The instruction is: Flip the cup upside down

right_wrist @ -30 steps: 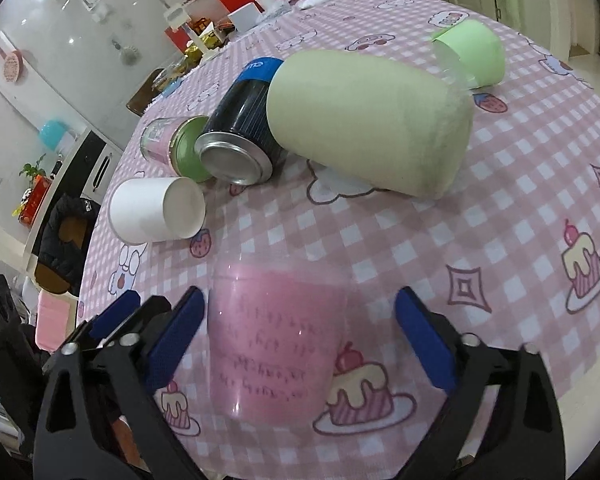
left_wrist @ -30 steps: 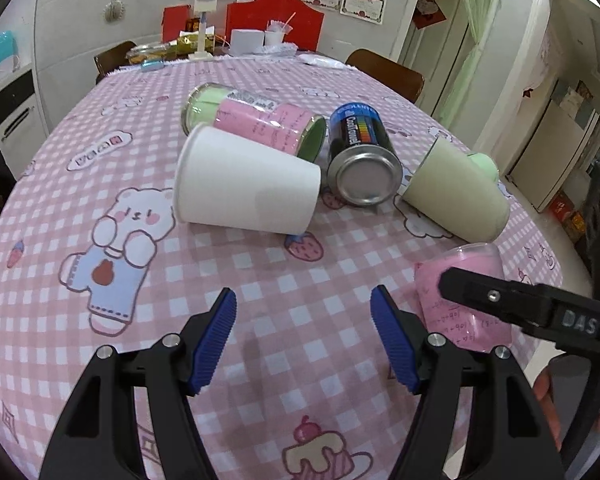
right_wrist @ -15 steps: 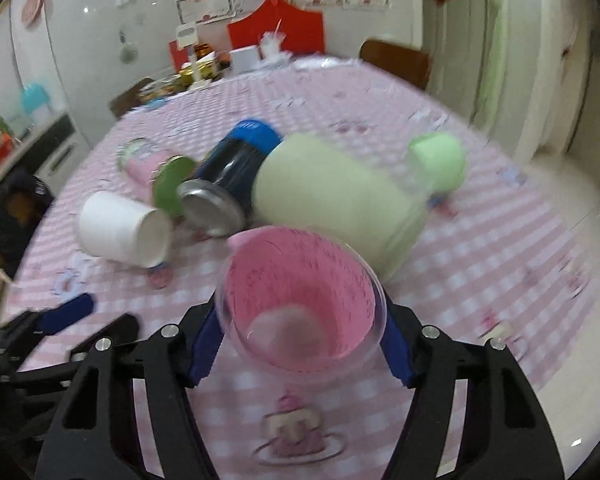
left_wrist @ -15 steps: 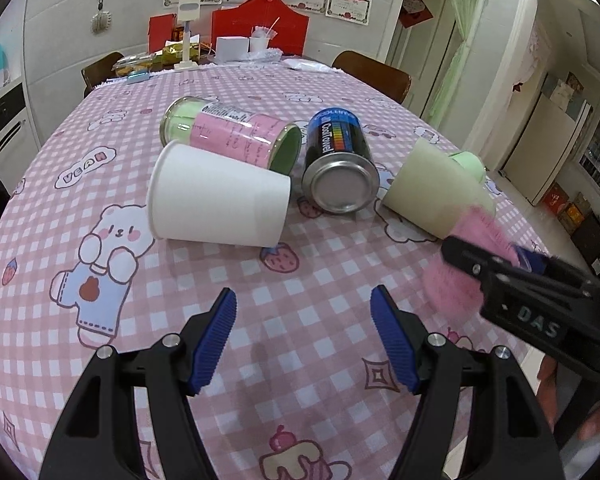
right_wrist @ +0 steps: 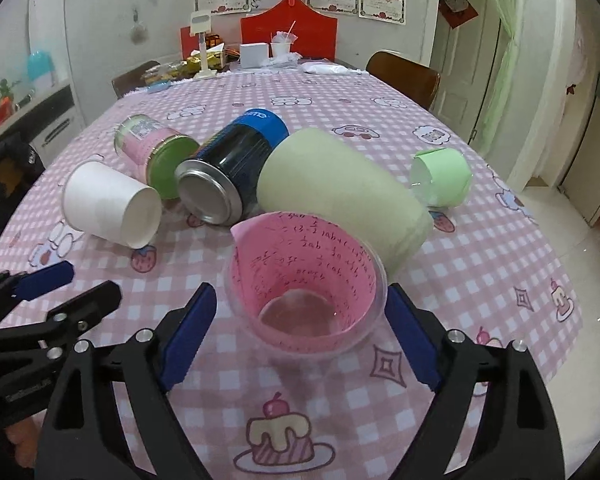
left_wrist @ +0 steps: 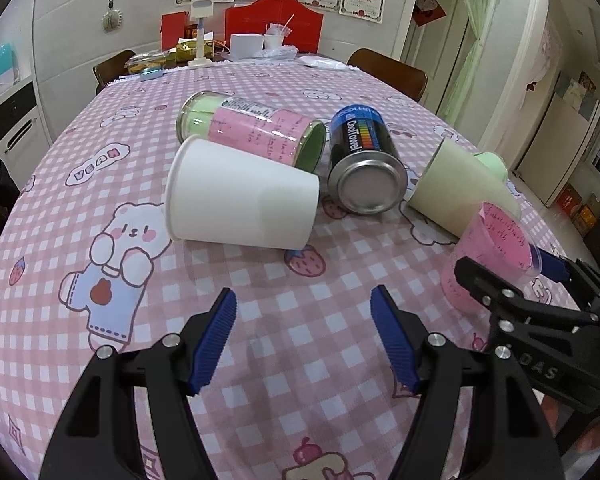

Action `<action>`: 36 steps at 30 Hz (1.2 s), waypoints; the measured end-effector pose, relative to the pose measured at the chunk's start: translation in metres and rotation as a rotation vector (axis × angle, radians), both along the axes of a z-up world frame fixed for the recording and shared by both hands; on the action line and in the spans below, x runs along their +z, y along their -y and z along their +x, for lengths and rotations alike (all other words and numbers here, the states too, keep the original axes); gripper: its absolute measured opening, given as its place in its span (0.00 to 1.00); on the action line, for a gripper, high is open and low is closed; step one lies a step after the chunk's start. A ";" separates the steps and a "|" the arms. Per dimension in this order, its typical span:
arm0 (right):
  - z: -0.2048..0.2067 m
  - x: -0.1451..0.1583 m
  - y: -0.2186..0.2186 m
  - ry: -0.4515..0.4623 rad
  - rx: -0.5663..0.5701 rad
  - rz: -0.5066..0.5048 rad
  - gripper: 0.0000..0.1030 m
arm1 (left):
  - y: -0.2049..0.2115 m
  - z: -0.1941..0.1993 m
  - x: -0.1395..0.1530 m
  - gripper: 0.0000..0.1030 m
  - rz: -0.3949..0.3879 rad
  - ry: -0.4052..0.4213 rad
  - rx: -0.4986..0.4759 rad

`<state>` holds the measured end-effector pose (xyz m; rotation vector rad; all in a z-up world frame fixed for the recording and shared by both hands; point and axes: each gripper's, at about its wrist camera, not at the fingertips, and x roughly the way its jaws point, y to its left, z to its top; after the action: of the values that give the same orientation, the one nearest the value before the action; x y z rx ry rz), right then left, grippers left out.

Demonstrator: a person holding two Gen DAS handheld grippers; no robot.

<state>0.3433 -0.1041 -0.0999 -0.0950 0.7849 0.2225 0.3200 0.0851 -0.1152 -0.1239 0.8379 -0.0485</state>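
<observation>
Two claws in play. Left claw [left_wrist: 303, 338]: jaws wide apart, nothing between them, hanging over bare checked tablecloth [left_wrist: 100, 312]. Ahead of it and slightly left, white paper cup [left_wrist: 240, 200] on its side. Beyond that, pink-labelled jar [left_wrist: 252, 132], also lying down. Ahead-right, blue can [left_wrist: 362, 168] on its side, base toward me. Further right, pale green cup [left_wrist: 460, 188] lying down, with a small green cup [right_wrist: 442, 176] just past it.

Right claw [right_wrist: 298, 314]: jaws closed against both sides of the pink cup [right_wrist: 306, 300], which sits between my pads, mouth tilted up and toward the camera, base visible inside. From the left claw it appears to the right, tipped. I cannot tell whether it touches the cloth.

Progress, my judgement: grip made, cup tilted partway. Left to do: finish the turn to mouth-down, set it on the cloth, let go.
</observation>
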 end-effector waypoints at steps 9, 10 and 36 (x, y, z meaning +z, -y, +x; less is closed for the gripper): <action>-0.016 0.007 0.009 0.004 -0.004 0.045 0.80 | 0.006 -0.010 0.007 0.67 0.027 0.019 0.002; -0.019 0.007 0.010 0.006 -0.005 0.047 0.80 | 0.007 -0.013 0.008 0.67 0.029 0.020 0.003; -0.181 0.060 0.074 0.235 -0.039 0.122 0.92 | 0.068 -0.164 0.064 0.69 0.078 0.227 -0.009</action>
<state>0.1619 -0.1783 -0.0401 0.0092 0.5375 0.2174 0.1559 0.0171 -0.0517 -0.0401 0.6123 -0.0375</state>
